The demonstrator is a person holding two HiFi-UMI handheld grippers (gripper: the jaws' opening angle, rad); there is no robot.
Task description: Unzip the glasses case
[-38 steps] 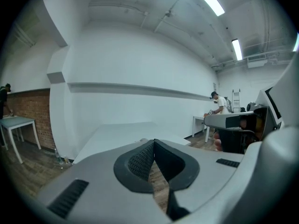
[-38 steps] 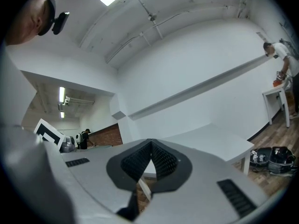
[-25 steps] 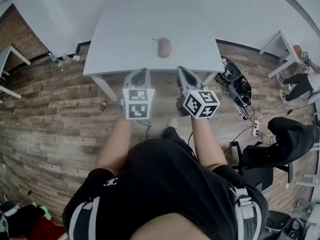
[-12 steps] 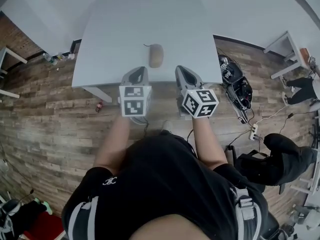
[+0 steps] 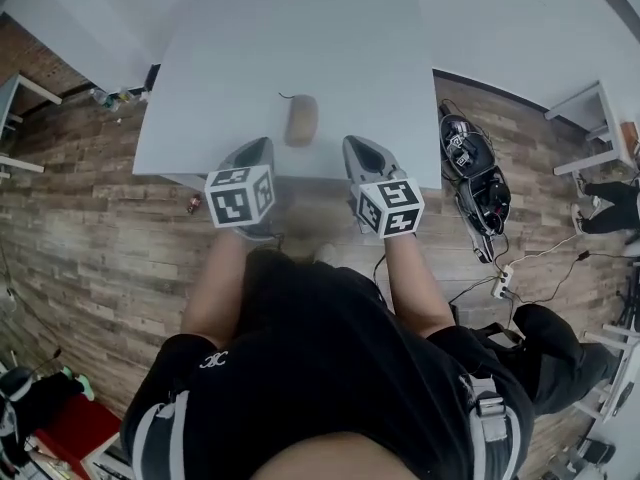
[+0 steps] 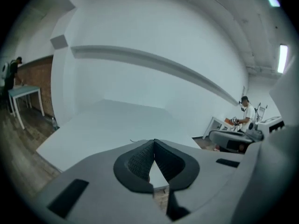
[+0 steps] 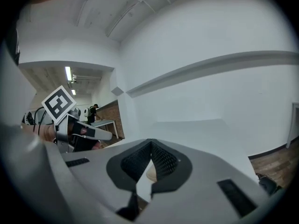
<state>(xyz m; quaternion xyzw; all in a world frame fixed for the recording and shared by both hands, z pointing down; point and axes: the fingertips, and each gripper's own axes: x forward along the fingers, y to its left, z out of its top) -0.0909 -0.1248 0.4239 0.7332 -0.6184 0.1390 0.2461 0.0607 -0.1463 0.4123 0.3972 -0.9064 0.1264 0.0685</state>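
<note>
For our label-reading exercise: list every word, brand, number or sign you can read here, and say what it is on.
No readable words or numbers anywhere.
White emblem on the black clothing: too small to read.
Left cube, right cube: square patterns, not text.

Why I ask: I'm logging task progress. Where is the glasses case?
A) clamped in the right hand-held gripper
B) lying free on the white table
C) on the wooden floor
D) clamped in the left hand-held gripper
B: the glasses case lies on the white table, ahead of the left hand-held gripper and right hand-held gripper, both shut on nothing.
</note>
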